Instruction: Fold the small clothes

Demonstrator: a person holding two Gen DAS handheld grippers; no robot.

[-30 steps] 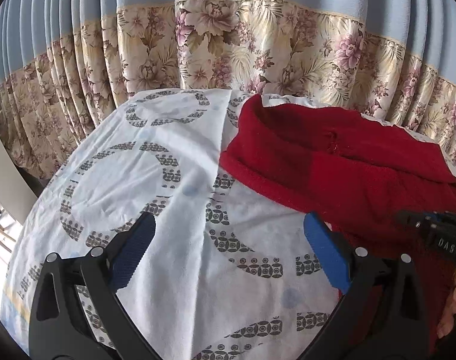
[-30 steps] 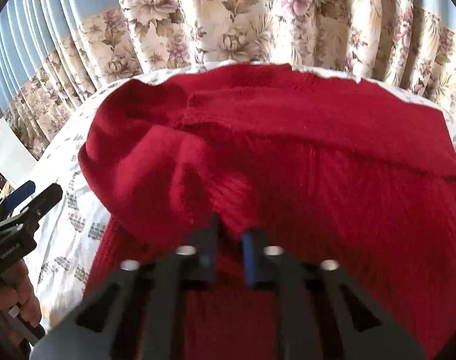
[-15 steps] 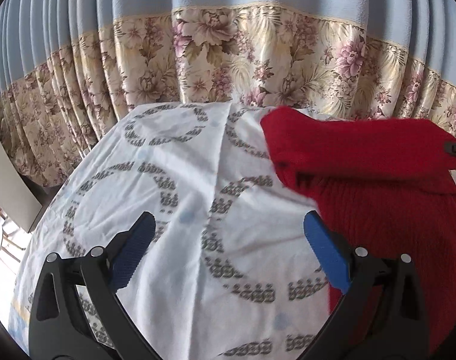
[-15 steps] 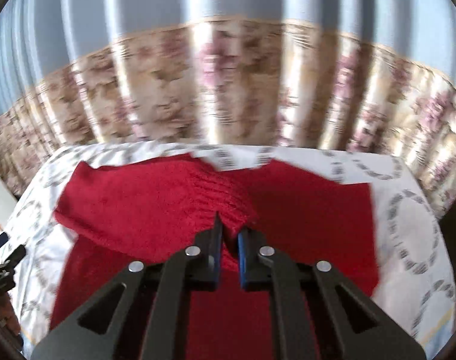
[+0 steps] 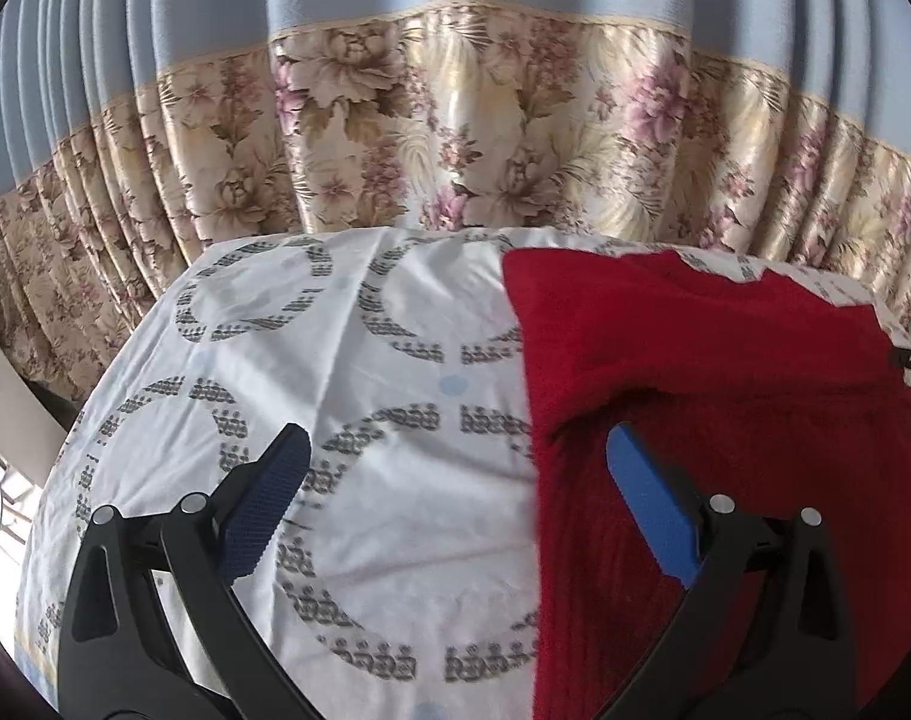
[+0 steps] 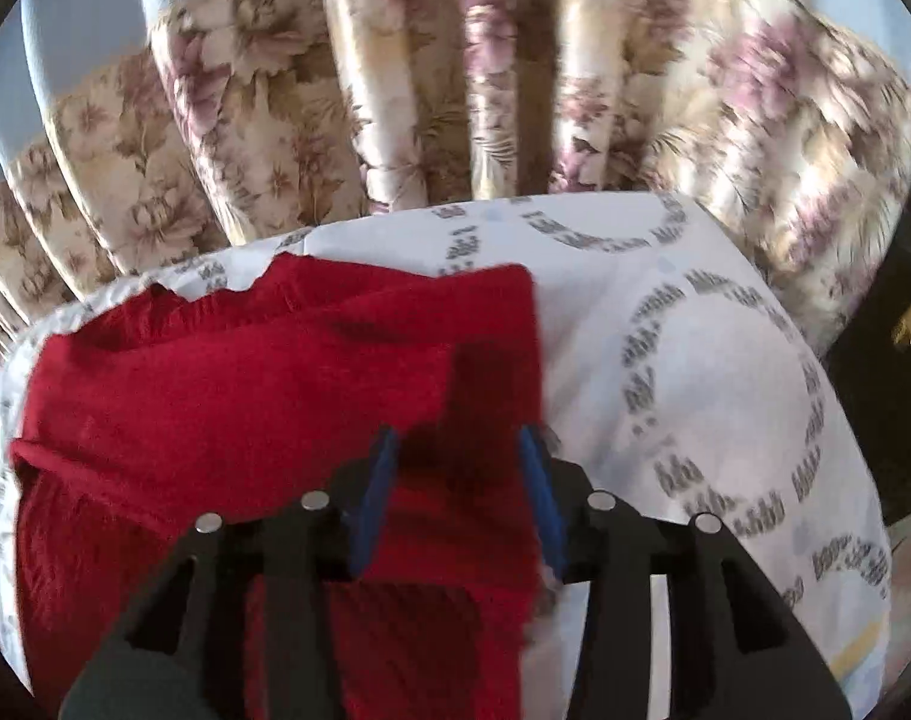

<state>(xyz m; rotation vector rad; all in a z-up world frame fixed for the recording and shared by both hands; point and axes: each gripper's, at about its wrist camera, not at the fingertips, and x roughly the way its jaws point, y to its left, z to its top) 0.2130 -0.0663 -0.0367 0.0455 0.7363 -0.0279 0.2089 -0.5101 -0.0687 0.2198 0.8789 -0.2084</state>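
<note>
Red sweater (image 6: pixel 227 396) on patterned sheet (image 5: pixel 347 540), no legible writing

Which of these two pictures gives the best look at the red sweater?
The right wrist view: the red sweater fills its left and middle, showing the folded-over top layer. The left wrist view catches only the sweater's left part, running off the right edge.

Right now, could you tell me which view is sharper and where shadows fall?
Left wrist view: sharp, with fisheye bending of the curtain. Right wrist view: motion-blurred, worst across the curtain and the red sweater, where a dark shadow lies ahead of the right gripper.
</note>
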